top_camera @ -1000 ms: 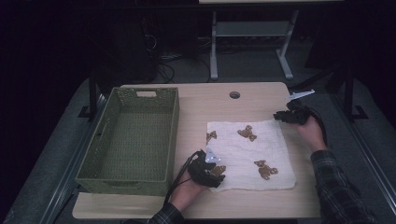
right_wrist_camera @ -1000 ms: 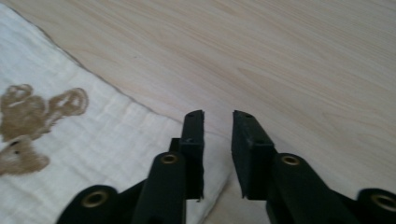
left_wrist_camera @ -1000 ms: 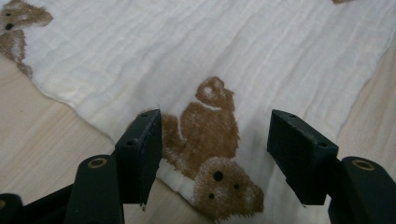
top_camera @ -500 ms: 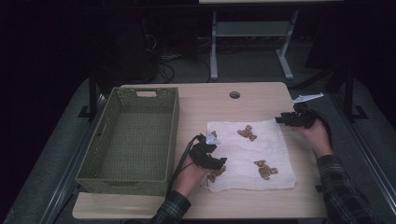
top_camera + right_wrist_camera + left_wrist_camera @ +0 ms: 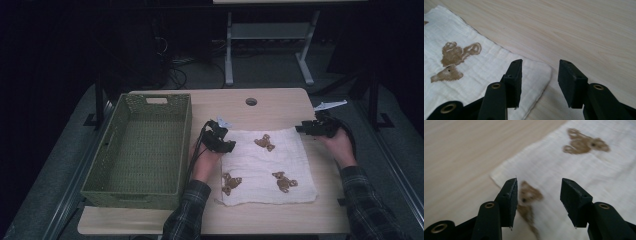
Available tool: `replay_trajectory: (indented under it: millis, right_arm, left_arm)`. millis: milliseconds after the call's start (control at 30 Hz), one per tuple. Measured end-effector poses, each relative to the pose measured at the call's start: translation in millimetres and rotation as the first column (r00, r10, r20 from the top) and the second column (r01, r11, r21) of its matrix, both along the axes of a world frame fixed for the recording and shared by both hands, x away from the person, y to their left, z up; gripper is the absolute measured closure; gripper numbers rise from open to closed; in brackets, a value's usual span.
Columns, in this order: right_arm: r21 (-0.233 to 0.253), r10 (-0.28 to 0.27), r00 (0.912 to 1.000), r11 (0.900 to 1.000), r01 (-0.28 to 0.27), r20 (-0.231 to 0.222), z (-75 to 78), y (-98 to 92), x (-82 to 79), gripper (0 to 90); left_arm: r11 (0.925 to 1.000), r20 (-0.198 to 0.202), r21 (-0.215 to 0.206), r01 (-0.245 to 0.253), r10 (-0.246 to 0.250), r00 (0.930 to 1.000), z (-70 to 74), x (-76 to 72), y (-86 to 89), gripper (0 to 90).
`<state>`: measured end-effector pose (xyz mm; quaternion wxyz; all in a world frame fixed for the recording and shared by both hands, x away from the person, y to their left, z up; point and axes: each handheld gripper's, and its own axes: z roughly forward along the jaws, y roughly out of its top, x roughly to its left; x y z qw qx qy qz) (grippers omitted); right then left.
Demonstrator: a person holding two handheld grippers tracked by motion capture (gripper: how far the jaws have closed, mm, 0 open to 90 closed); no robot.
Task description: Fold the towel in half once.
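A white cloth (image 5: 265, 165) printed with brown bears lies flat on the wooden table (image 5: 280, 105), right of centre. My left gripper (image 5: 229, 146) is at the cloth's far left corner. In the left gripper view it (image 5: 539, 182) is open, with the cloth (image 5: 586, 170) edge and a bear print (image 5: 529, 195) under the jaws. My right gripper (image 5: 301, 129) is at the cloth's far right corner. In the right gripper view it (image 5: 540, 62) is open, just above the rounded corner of the cloth (image 5: 474, 70). Neither gripper holds anything.
A green woven basket (image 5: 187, 135), empty inside, stands on the table's left half, close to my left hand. A round cable hole (image 5: 251, 101) sits near the far edge. Bare wood lies beyond the cloth and to its right.
My left gripper has moved away from me along the cloth's left edge, from the near corner to the far one. The right gripper has barely shifted.
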<state>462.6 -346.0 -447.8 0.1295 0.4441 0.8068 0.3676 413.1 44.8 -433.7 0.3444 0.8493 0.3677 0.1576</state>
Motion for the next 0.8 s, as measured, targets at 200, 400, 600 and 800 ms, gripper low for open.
replay_trajectory:
  millis: [200,400,600,800]
  right_arm:
    - [-0.009,0.001,1.0000,1.000,-0.001,-0.005,-3.2,-1.0,1.3,54.1]
    - [-0.008,-0.013,0.9999,1.000,0.013,-0.009,-6.5,-3.8,3.1,56.0]
    - [-0.022,-0.028,0.9995,0.999,0.027,-0.015,-9.9,-4.7,6.7,59.5]
    - [-0.026,-0.040,0.9990,0.999,0.039,-0.020,-15.7,-1.6,12.8,63.2]
  left_arm:
    - [0.9981,-0.003,0.015,-0.060,0.060,0.9982,-8.4,26.7,1.2,51.8]
    - [0.9940,-0.006,0.015,-0.108,0.108,0.9941,-16.7,47.5,-1.0,56.9]
    - [0.9910,-0.031,0.035,-0.129,0.130,0.9910,-25.3,56.7,0.5,61.1]
    - [0.9878,-0.028,0.066,-0.141,0.143,0.9893,-29.5,58.8,2.7,67.8]
